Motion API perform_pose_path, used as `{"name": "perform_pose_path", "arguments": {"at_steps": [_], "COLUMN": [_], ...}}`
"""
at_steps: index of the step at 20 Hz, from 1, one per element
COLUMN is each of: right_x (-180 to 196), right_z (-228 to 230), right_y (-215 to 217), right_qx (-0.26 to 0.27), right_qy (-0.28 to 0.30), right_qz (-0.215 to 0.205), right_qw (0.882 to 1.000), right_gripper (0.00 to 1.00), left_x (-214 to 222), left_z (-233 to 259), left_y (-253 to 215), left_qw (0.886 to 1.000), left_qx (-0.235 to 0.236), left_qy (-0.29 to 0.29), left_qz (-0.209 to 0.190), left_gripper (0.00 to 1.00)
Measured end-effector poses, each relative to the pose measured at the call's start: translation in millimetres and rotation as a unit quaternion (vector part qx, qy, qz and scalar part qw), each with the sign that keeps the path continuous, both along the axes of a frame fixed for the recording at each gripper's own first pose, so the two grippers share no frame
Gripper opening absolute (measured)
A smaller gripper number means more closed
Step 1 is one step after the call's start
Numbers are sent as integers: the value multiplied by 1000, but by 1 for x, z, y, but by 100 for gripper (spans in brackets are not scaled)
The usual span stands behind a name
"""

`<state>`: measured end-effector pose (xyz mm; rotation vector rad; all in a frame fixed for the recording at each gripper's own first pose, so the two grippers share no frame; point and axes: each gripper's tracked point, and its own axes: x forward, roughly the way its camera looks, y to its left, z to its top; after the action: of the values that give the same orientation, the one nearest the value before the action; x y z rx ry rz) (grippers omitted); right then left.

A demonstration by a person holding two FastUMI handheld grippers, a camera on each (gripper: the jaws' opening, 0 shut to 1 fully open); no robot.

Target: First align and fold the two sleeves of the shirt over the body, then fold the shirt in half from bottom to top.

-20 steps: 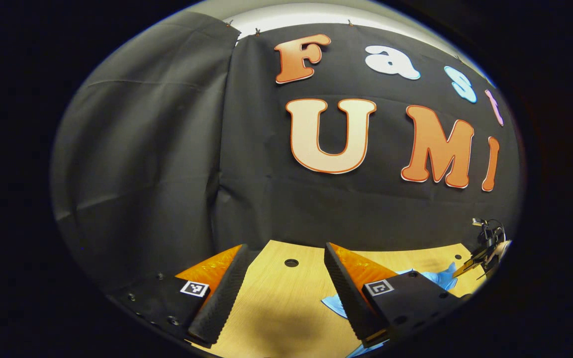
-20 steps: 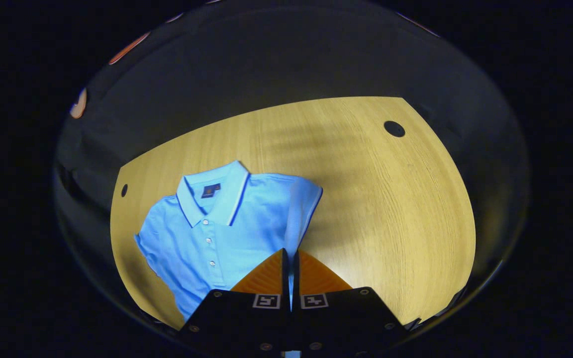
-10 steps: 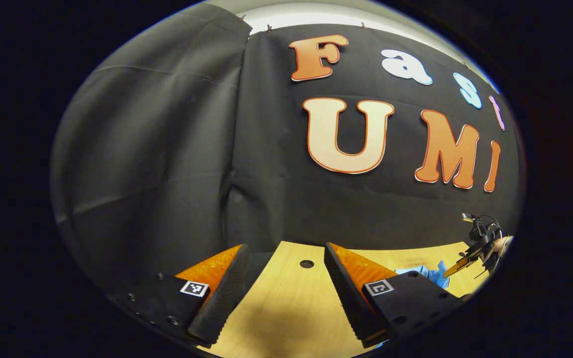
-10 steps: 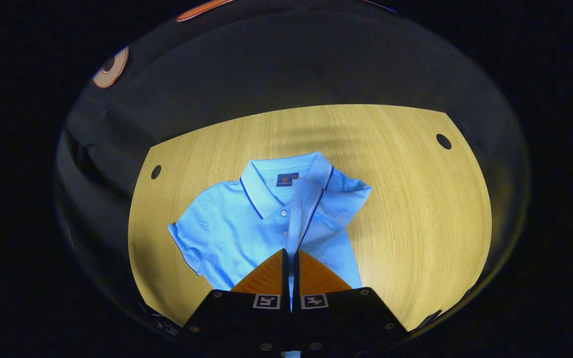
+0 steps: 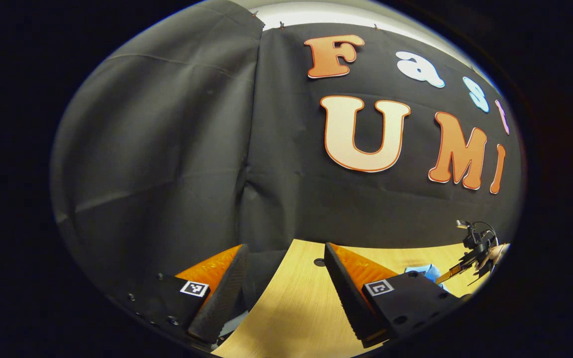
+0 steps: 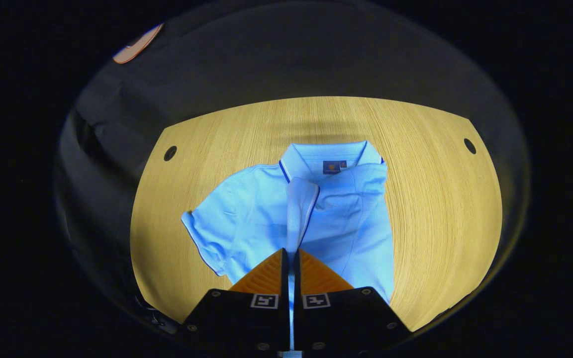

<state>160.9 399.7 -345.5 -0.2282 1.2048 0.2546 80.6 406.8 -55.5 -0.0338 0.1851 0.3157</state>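
R claw (image 6: 290, 258) pinched on shirt (image 6: 246, 219) sleeve (image 6: 300, 209), L claw (image 5: 282, 278) wide, idle; risk: slack fabric bunching off-line below grip.

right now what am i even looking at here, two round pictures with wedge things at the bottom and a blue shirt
There is no robot arm here. A person holds a two-finger gripper in each hand, and a fisheye camera rides on each one, looking out along its fingers.

In the right gripper view, the right gripper looks down on a wooden table with a light blue polo shirt lying on it. Its fingers are shut on a sleeve, which is lifted and drawn over the shirt's body.

In the left gripper view, the left gripper is open and holds nothing. It points at the booth's black cloth wall over the table's edge. Far to its right you see the other gripper and the hand that holds it.
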Motion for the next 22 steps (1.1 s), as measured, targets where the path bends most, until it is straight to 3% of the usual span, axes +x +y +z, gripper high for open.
{"name": "perform_pose_path", "arguments": {"at_steps": [3,5,9,10,14,18,22], "right_x": [-9,-19,-25,-23,-14,-8,-7], "right_z": [2,8,21,26,51,83,118], "right_y": [23,40,41,36,7,-31,-63], "right_qx": [43,75,81,77,68,54,75], "right_qy": [12,17,2,-7,-53,-101,-136], "right_qz": [4,9,21,18,-13,-29,-56], "right_qw": [999,997,996,997,996,993,986], "right_gripper": [11,29,76,100,99,99,98], "left_x": [2,6,13,14,27,42,63], "left_z": [-3,-2,-1,-3,-5,-10,-31], "left_y": [-1,-7,-20,-26,-51,-84,-131], "left_qw": [1000,1000,1000,1000,999,998,995], "left_qx": [-4,-5,-6,-10,-25,-9,-30], "left_qy": [2,3,3,5,4,19,44], "left_qz": [-5,-10,-19,-24,-39,-53,-81], "left_gripper": [98,98,98,98,98,98,98]}}
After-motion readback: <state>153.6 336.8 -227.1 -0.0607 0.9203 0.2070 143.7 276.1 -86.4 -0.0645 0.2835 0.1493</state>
